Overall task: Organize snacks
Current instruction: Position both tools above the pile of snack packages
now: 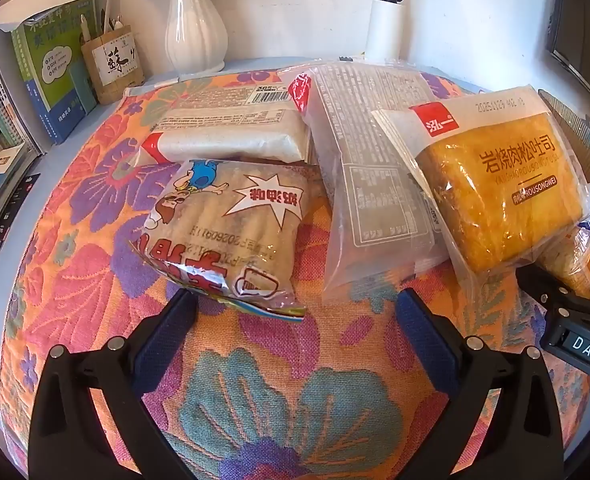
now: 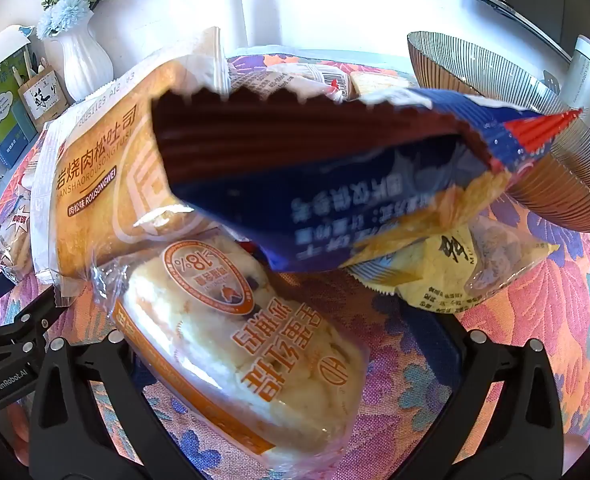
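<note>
— Left gripper [image 1: 295, 312]: hovering with fingers [image 1: 427, 332] spread wide, gripping nothing. Lying just ahead of the left-hand finger: cartoon-printed snack bag [image 1: 231, 232]. Resting further ahead: pale bread pack [image 1: 235, 136], clear wrapper [image 1: 375, 184], orange toast pack [image 1: 503, 184], all on the floral cloth [image 1: 287, 400] covering the desk.

— Right gripper [image 2: 295, 360]: fingers [image 2: 443, 344] likewise released, not pressing anything. Sitting between them: white cake pack [image 2: 255, 344]. Hanging ahead and above: blue bag [image 2: 335, 184]; beyond the right-hand finger, yellow packet [image 2: 435, 276] and ribbed bowl [image 2: 495, 92].
</note>
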The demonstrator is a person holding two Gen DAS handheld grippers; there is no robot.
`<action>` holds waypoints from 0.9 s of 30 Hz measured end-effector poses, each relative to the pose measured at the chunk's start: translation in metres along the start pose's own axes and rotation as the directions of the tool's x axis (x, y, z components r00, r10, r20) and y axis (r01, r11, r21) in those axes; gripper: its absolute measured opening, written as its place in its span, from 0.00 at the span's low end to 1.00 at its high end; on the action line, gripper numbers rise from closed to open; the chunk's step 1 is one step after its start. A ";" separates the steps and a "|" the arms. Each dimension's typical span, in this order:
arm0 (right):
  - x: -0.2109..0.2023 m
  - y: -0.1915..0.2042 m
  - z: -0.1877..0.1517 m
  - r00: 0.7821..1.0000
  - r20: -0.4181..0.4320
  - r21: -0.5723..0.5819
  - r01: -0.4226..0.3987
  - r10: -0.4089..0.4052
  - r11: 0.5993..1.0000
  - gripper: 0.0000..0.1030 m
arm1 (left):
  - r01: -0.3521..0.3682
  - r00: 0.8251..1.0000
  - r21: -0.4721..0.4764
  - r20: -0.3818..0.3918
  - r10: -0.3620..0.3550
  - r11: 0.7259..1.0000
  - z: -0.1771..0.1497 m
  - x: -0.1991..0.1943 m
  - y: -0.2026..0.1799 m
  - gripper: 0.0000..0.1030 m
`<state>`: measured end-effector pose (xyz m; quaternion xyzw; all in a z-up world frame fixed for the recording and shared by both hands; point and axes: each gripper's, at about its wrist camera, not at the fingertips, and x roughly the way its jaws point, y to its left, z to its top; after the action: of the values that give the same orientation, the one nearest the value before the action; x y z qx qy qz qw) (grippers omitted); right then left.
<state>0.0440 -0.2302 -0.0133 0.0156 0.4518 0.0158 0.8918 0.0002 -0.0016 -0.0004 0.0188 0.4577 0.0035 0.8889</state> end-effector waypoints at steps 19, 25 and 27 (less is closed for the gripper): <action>-0.028 -0.002 -0.027 0.993 -0.117 0.034 0.001 0.003 0.999 0.97 | 0.056 0.995 0.045 -0.080 -0.053 0.997 -0.001 -0.001 0.008 0.95; -0.113 0.008 -0.067 0.980 0.174 -0.034 -0.093 0.098 0.995 0.97 | 0.067 0.992 0.103 0.099 -0.077 0.992 -0.036 -0.055 0.013 0.95; -0.135 0.016 -0.067 0.944 0.313 -0.072 -0.088 0.107 0.993 0.97 | 0.049 0.983 0.109 0.169 -0.067 0.993 -0.033 -0.069 0.013 0.95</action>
<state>-0.0899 -0.2194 0.0570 0.0148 0.3012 0.0701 0.9509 -0.0663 0.0106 0.0372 0.0520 0.3790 -0.0479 0.9227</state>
